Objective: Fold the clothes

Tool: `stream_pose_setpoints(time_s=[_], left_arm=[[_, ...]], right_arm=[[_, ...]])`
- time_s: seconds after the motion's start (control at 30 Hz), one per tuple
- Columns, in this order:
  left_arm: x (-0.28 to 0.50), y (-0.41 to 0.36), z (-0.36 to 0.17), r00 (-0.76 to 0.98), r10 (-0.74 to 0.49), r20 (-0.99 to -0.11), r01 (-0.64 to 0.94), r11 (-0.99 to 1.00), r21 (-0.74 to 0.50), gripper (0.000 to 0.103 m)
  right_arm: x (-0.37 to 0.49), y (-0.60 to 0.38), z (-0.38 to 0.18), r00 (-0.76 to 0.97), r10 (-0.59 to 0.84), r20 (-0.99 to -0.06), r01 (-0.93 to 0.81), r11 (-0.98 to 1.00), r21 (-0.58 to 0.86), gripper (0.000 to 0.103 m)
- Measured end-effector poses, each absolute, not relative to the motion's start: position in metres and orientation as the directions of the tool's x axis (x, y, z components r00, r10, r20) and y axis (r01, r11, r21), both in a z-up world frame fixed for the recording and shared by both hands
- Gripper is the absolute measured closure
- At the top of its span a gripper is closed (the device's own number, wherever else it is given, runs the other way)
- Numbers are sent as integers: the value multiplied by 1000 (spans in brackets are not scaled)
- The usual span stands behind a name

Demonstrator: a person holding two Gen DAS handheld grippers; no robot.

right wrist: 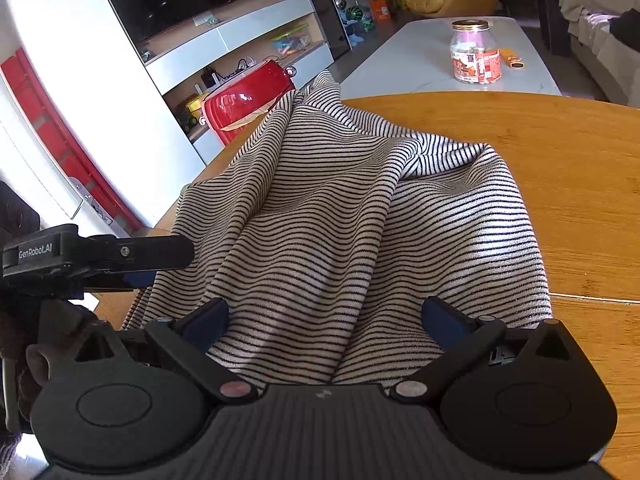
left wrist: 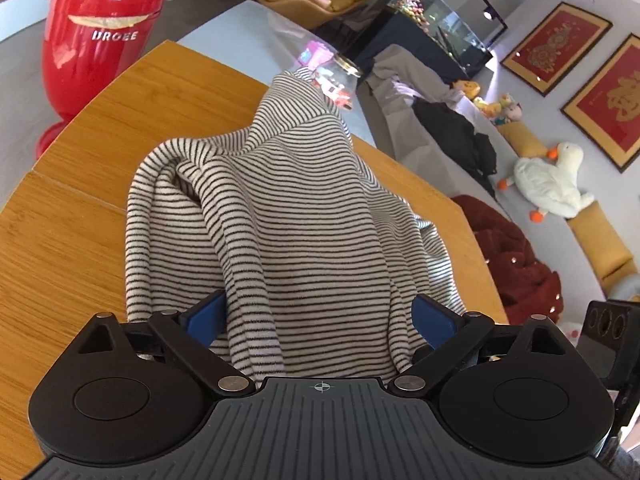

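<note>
Striped garment (left wrist: 304, 216) bunched between both spread tongs (left wrist: 320, 312) (right wrist: 326, 316), fingertips buried under cloth.

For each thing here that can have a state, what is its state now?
Striped shirt: bunched, not folded, draped on the wooden table, near edge lifted between both grippers' fingers.
Left gripper: fingers wide apart, shirt between them; grip cannot be told.
Right gripper: the same, fingers wide apart around cloth.
Glass jar: upright on the white table, lid on.
Red bin: upright.
</note>
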State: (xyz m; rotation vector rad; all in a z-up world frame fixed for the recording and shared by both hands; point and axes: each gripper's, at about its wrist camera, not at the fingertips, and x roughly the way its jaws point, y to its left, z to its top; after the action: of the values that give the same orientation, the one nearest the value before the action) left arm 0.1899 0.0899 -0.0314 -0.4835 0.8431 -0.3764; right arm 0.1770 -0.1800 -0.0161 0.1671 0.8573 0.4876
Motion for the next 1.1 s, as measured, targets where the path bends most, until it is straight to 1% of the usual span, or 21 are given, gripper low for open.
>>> stream_pose_setpoints(time_s=[0.07, 0.1, 0.13, 0.17, 0.23, 0.3, 0.47, 0.53, 0.6, 0.67, 0.7, 0.77, 0.8, 0.83, 0.87, 0.9, 0.93, 1.0, 1.07, 1.1], left_arm=[[191, 86, -30, 612, -468, -637, 126, 853, -506, 69], [192, 87, -30, 614, -454, -646, 120, 862, -492, 77], [193, 87, -30, 615, -443, -653, 115, 869, -481, 79], [194, 92, -30, 614, -453, -647, 109, 860, -499, 80], [195, 101, -29, 619, -469, -630, 92, 840, -535, 85], [195, 112, -21, 653, -462, -600, 91, 835, -543, 90], [192, 145, 7, 771, -397, -498, 63, 826, -560, 92], [195, 157, 14, 806, -354, -474, 29, 824, -566, 92], [199, 170, 15, 818, -345, -460, 2, 802, -598, 92], [204, 181, 12, 825, -334, -457, -28, 782, -622, 92], [208, 185, 9, 824, -327, -463, -44, 778, -627, 92], [214, 191, 4, 822, -312, -476, -69, 775, -628, 92], [217, 193, 2, 822, -306, -481, -79, 774, -628, 92], [220, 197, -1, 821, -298, -486, -90, 774, -627, 92], [223, 201, -3, 820, -293, -491, -98, 774, -625, 92], [225, 204, -5, 819, -288, -496, -105, 775, -624, 92], [229, 208, -8, 817, -283, -502, -111, 777, -619, 92], [239, 213, -12, 809, -276, -520, -128, 780, -613, 92], [252, 214, -18, 797, -273, -539, -140, 784, -605, 92], [258, 213, -21, 792, -272, -547, -144, 787, -600, 92]], right_arm=[[176, -179, -14, 559, 458, -691, -351, 886, 304, 6], [174, -177, -11, 570, 441, -694, -356, 893, 275, 13], [173, -175, -6, 591, 421, -688, -367, 900, 236, 23], [171, -171, 2, 625, 400, -671, -384, 905, 182, 29], [171, -162, 16, 678, 367, -636, -407, 909, 91, 54], [186, -151, 22, 694, 357, -625, -412, 909, 61, 62], [225, -123, 37, 733, 333, -593, -422, 906, -13, 62], [241, -112, 34, 722, 339, -603, -430, 903, -7, 62], [256, -99, 26, 706, 339, -622, -437, 900, -5, 62], [267, -81, 15, 704, 299, -644, -436, 898, -59, 48], [273, -72, 9, 703, 279, -654, -436, 896, -87, 37], [284, -55, -3, 701, 237, -673, -436, 889, -141, 37], [287, -50, -8, 707, 213, -675, -438, 881, -181, 57], [288, -51, -13, 720, 187, -668, -443, 865, -236, 82], [288, -57, -14, 735, 176, -655, -444, 854, -269, 85], [289, -71, -8, 756, 164, -634, -426, 859, -286, 90], [291, -87, -1, 784, 129, -607, -384, 869, -311, 94], [298, -121, 11, 826, 53, -560, -297, 887, -354, 96], [312, -157, 16, 839, -41, -542, -206, 898, -388, 96], [318, -173, 15, 844, -100, -527, -155, 895, -418, 103]])
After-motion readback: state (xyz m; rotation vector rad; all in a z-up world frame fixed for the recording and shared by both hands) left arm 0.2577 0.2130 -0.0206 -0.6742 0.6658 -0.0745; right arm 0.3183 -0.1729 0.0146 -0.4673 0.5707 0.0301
